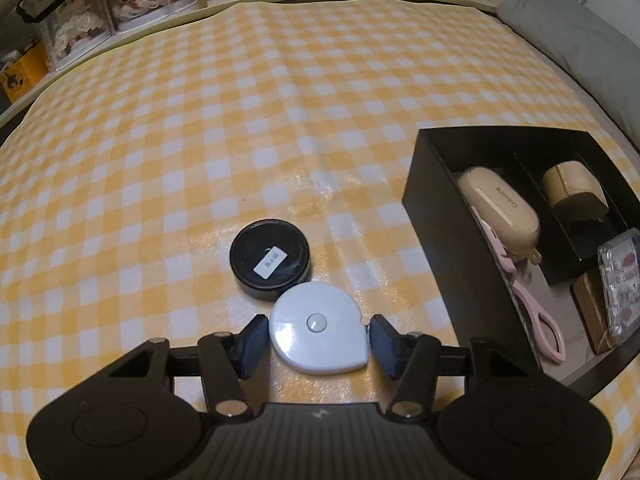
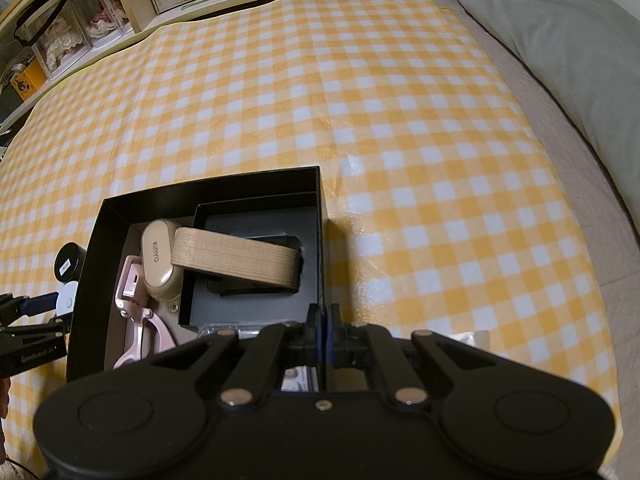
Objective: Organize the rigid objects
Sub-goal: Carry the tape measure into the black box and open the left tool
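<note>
A white round tape measure (image 1: 316,332) lies on the yellow checked cloth, touching a black round tin (image 1: 270,258) behind it. My left gripper (image 1: 318,336) straddles the tape measure, its pads against both sides. To the right stands a black box (image 1: 432,200) holding a beige case (image 1: 500,204), a pink handled tool (image 1: 532,300), a tan band (image 1: 572,190) and a clear case (image 1: 622,280). In the right wrist view my right gripper (image 2: 324,320) is shut on the black box's (image 2: 92,260) right wall. The tape measure (image 2: 66,298) and tin (image 2: 70,264) peek out left of the box.
The checked cloth (image 1: 240,120) stretches wide beyond the objects. A grey pillow (image 2: 560,40) lies along the right side. Shelves with boxes and clear bins (image 1: 80,20) line the far edge. A smaller black inner tray (image 2: 248,304) sits inside the box.
</note>
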Demonstrator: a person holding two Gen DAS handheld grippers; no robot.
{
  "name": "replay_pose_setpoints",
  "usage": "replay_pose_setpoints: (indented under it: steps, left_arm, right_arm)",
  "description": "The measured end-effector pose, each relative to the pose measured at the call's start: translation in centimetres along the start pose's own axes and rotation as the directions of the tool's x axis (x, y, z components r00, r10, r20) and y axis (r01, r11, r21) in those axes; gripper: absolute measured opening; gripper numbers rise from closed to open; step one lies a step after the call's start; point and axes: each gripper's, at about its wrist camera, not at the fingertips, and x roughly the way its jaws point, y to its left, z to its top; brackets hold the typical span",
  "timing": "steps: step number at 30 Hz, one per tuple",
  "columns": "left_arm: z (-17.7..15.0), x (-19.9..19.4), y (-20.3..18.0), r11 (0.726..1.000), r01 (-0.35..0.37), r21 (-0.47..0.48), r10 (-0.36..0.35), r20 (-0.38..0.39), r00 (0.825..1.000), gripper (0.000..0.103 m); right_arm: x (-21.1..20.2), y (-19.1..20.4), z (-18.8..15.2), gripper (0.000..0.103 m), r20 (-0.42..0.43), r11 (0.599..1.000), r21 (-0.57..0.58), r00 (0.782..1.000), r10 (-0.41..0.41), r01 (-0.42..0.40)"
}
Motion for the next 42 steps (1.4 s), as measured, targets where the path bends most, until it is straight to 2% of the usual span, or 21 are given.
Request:
replay_pose_setpoints:
  steps: [7, 12, 18, 26, 34, 42]
  left_arm:
    - [0.1, -1.6, -0.4, 0.999, 0.028, -0.028, -0.028, 0.004, 1.000, 0.056]
    - [0.9, -4.7, -1.8, 0.998, 0.057, 0.006, -0.057, 0.101, 0.993, 0.056]
    - [1.2, -8.1, -4.3, 0.991, 0.125, 0.050, -0.132, 0.192, 0.973, 0.056]
    - [-0.5, -8.3, -9.7, 0.962, 0.230, 0.149, -0.248, 0.117, 0.962, 0.056]
    - [-0.9, -6.8, -12.4, 0.955, 0.251, 0.160, -0.265, 0.077, 0.961, 0.056]
    - [-0.5, -5.6, -12.4, 0.958, 0.257, 0.130, -0.266, 0.055, 0.962, 0.056]
  right_arm:
    - [0.0, 0.1, -0.1, 0.003, 0.000, 1.000, -0.001, 1.000, 0.000, 0.000]
    - [0.1, 0.2, -0.1, 0.003, 0.000, 1.000, -0.002, 1.000, -0.001, 0.001]
    - [0.1, 0.1, -0.1, 0.003, 0.000, 1.000, -0.002, 1.000, -0.002, 0.002]
    - [0.1, 0.1, -0.1, 0.003, 0.001, 1.000, -0.002, 1.000, -0.002, 0.002]
    - [0.1, 0.1, -0.1, 0.003, 0.001, 1.000, -0.003, 1.000, -0.003, 0.003]
    - [0.1, 0.1, -0.1, 0.003, 0.001, 1.000, -0.004, 1.000, -0.003, 0.003]
